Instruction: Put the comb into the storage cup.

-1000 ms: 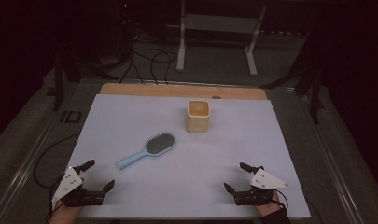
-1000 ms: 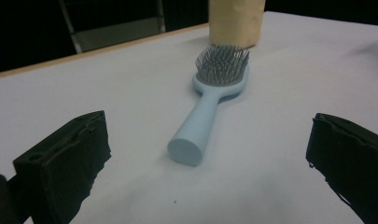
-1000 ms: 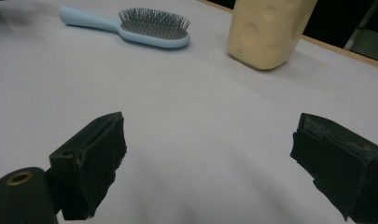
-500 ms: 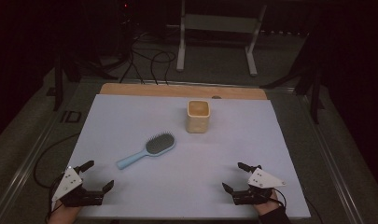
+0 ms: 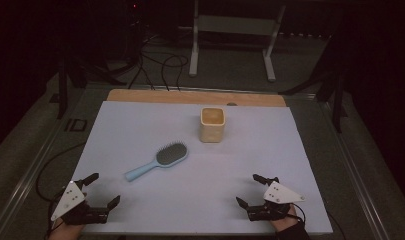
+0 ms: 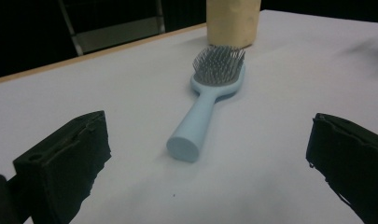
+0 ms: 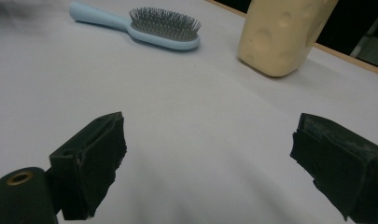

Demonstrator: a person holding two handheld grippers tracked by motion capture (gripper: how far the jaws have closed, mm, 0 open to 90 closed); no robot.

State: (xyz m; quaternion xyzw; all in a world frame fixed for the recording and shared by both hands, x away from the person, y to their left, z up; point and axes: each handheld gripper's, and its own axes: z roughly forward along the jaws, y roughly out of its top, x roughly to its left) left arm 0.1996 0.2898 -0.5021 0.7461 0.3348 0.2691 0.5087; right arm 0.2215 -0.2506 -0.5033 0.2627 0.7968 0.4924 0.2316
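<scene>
High view puts your left gripper [image 5: 101, 190] at the near left corner of the white table sheet [image 5: 270, 150], jaws spread wide and holding nothing, with its body hanging just over the sheet's near edge. Your right gripper [image 5: 251, 190] sits near the near right corner, its jaws likewise wide apart and empty, well inside the right edge. Between your two grippers lies a broad stretch of bare sheet. The light blue hairbrush [image 5: 157, 160] lies flat, bristles up, left of centre; its handle end points toward your left gripper and its head points toward the tan square cup [image 5: 212, 125]. That cup stands upright beyond the brush, near it but apart, with bare sheet behind it before the wooden table edge [image 5: 155, 96] at the far side. From the left gripper view, the hairbrush [image 6: 210, 100] runs straight away from you between the two jaws, its round handle end nearest and well clear of both, and the cup [image 6: 233, 21] stands just past the bristles. From the right gripper view, the hairbrush [image 7: 144, 25] lies crosswise far ahead at the upper left, and the cup [image 7: 284, 35] is ahead to the right, with open sheet before both.
</scene>
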